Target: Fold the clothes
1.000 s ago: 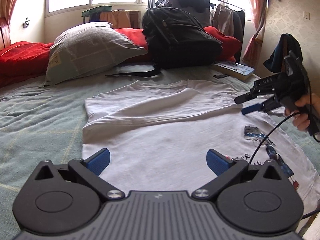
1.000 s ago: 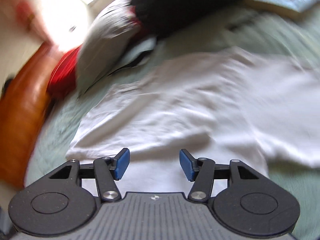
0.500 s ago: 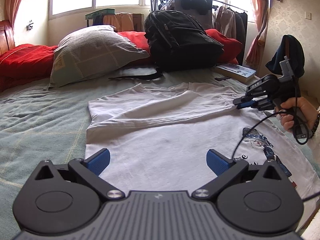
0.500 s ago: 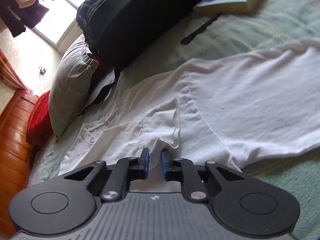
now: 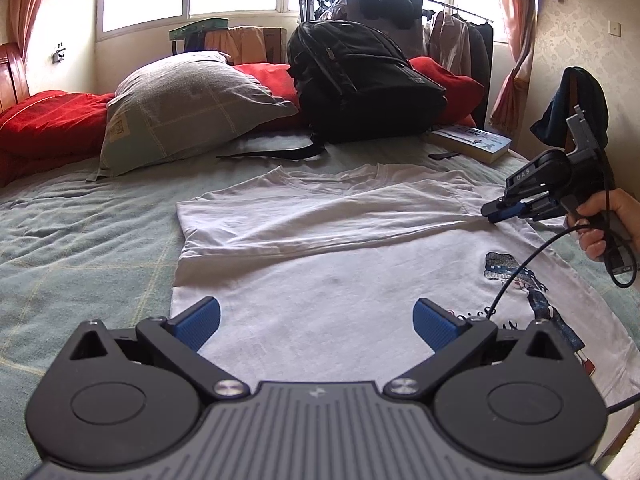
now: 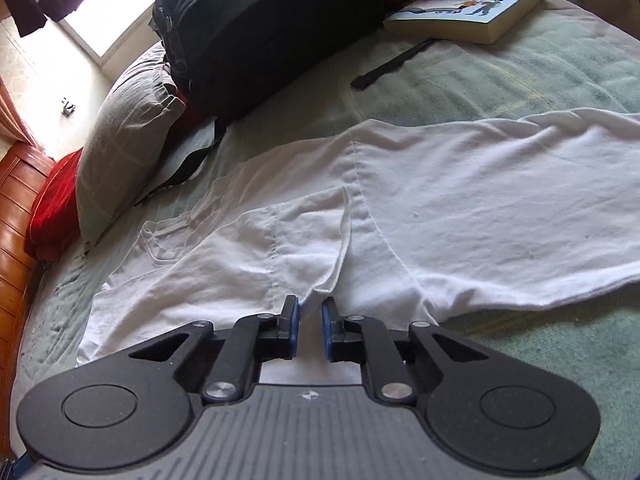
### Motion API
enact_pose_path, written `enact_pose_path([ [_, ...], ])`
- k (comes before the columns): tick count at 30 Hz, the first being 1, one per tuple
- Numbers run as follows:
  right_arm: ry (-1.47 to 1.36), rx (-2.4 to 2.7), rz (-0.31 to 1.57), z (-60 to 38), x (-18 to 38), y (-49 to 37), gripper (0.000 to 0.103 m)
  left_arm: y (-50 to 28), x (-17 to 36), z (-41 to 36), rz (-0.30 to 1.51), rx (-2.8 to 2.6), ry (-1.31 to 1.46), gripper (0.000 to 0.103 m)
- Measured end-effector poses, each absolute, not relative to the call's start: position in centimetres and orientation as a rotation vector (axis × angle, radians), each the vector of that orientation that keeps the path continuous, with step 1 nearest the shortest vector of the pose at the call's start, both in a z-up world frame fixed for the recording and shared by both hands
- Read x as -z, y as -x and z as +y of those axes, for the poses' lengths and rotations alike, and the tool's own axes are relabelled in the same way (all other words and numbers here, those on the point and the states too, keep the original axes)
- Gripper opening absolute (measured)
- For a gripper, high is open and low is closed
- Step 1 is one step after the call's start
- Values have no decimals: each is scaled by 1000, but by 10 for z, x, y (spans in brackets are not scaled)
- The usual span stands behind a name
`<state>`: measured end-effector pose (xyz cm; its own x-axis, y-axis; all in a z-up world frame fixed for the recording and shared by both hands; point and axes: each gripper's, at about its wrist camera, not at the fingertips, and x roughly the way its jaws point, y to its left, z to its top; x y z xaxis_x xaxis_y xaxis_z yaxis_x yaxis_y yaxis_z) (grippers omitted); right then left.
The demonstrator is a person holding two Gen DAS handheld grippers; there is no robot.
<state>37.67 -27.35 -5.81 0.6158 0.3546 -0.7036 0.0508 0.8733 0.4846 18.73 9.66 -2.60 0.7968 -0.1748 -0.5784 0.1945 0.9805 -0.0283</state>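
Observation:
A white T-shirt (image 5: 320, 264) with a small cartoon print (image 5: 516, 276) lies flat on the green bedspread, its far side folded over in a long band. My left gripper (image 5: 316, 318) hovers open over the shirt's near part, nothing between its blue pads. The right gripper (image 5: 494, 214), held by a hand (image 5: 608, 220), touches the shirt's right edge at the end of that band. In the right wrist view the right gripper (image 6: 310, 312) is shut on a pinch of the T-shirt (image 6: 460, 216) at the corner of the folded sleeve.
A black backpack (image 5: 360, 80), a grey pillow (image 5: 188, 100) and red bedding (image 5: 48, 120) line the far side of the bed. A book (image 6: 468, 4) lies beyond the shirt. A wooden headboard (image 6: 16, 240) stands at the left. A cable (image 5: 520, 276) trails over the print.
The right gripper came down to the shirt's right edge and went from open to shut on the sleeve corner. The left gripper stayed open and nearly still.

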Motion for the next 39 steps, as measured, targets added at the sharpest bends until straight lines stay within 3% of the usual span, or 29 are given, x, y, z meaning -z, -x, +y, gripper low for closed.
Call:
enact_pose_path([
  [4,-461,-148,887,-273,44,-367,24,-189,25,100,622,204,-67,102],
  [6,-432,-214,850,-263,28,-369,36,-193,24,103,632,213,-86,102],
  [8,-394,-326,847,-236,14,-382,54,-197,22,106,641,195,-120,102],
  [13,-219,-584,887,-131,5,-421,58,-197,19,120,636,128,-141,102],
  [21,-227,-772,1118,-23,53,-476,63,-190,28,147,660,70,-85,102],
  [28,-162,-640,1014,-44,51,-492,64,-190,32,153,672,59,-86,102],
  [33,-57,-649,974,-64,35,-456,80,-191,31,146,666,80,-99,102],
  [39,60,-553,946,-100,42,-420,81,-189,34,141,687,93,-124,102],
])
